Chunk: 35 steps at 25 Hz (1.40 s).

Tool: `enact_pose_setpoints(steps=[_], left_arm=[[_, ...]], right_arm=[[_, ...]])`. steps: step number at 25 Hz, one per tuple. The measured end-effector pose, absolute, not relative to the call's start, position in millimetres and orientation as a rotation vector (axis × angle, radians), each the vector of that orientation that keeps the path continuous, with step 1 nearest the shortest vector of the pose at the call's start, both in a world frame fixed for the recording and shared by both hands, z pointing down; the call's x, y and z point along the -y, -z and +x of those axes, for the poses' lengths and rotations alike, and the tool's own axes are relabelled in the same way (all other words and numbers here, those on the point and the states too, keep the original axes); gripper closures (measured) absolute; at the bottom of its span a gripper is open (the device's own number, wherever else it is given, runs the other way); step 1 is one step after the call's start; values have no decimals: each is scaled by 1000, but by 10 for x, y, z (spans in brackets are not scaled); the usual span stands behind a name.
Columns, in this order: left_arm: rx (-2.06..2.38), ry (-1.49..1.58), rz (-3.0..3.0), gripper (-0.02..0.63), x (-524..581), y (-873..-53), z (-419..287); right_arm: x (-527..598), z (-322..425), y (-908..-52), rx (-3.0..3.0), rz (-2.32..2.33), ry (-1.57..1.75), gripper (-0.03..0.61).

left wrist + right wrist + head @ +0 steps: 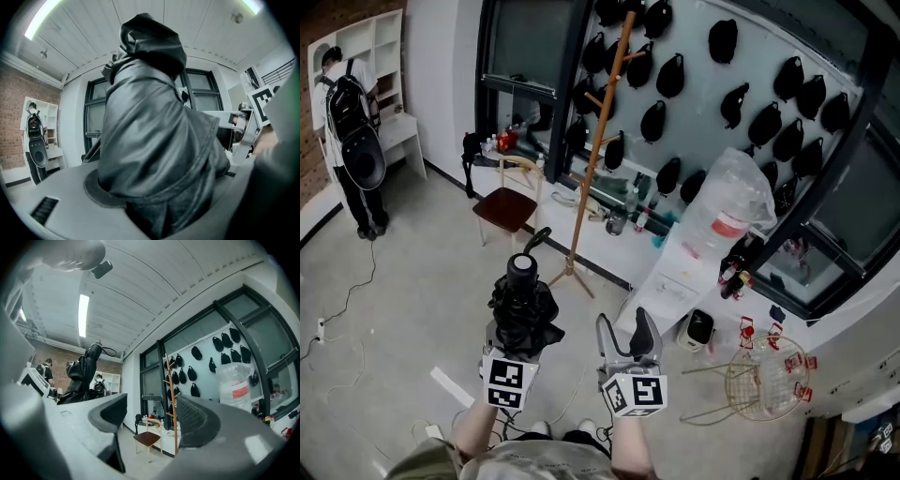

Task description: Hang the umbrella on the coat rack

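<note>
In the head view, a folded black umbrella [523,309] stands upright, its handle end and wrist loop on top. My left gripper [520,336] is shut on its bunched fabric low down. The left gripper view is filled by that fabric [150,140], pinched between the jaws of the left gripper [154,206]. My right gripper [628,339] stays to the right of the umbrella and apart from it. It is open with nothing between the jaws. The wooden coat rack [598,141] stands ahead on the floor. The right gripper view looks past the open right gripper [150,416] to the rack [172,399] and the umbrella [82,373].
A wooden chair [508,202] stands left of the rack's foot. A large plastic-wrapped bottle [727,220] and a wire stool [764,375] are at the right. Black items hang on the wall [750,84]. A person with a backpack [352,122] stands far left.
</note>
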<state>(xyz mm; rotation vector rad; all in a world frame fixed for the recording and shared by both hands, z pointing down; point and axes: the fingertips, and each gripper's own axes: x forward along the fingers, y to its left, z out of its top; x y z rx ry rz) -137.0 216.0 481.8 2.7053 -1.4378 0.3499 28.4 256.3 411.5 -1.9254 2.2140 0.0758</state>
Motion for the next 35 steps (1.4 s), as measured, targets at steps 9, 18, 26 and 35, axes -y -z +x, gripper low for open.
enact_pose_setpoints(steps=[9, 18, 26, 35], left_arm=[[1460, -337, 2665, 334, -1787, -4927, -1096], [1515, -315, 2629, 334, -1022, -4913, -505], [1557, -289, 2600, 334, -463, -4799, 33], [1558, -345, 2590, 334, -123, -4799, 351]], right_arm=[[-2187, 561, -4208, -2256, -1883, -46, 259], [-1377, 1064, -4182, -2378, -1715, -3, 259], [-820, 1566, -3993, -2432, -1618, -49, 259], [-444, 1803, -3961, -2495, -1528, -36, 259]])
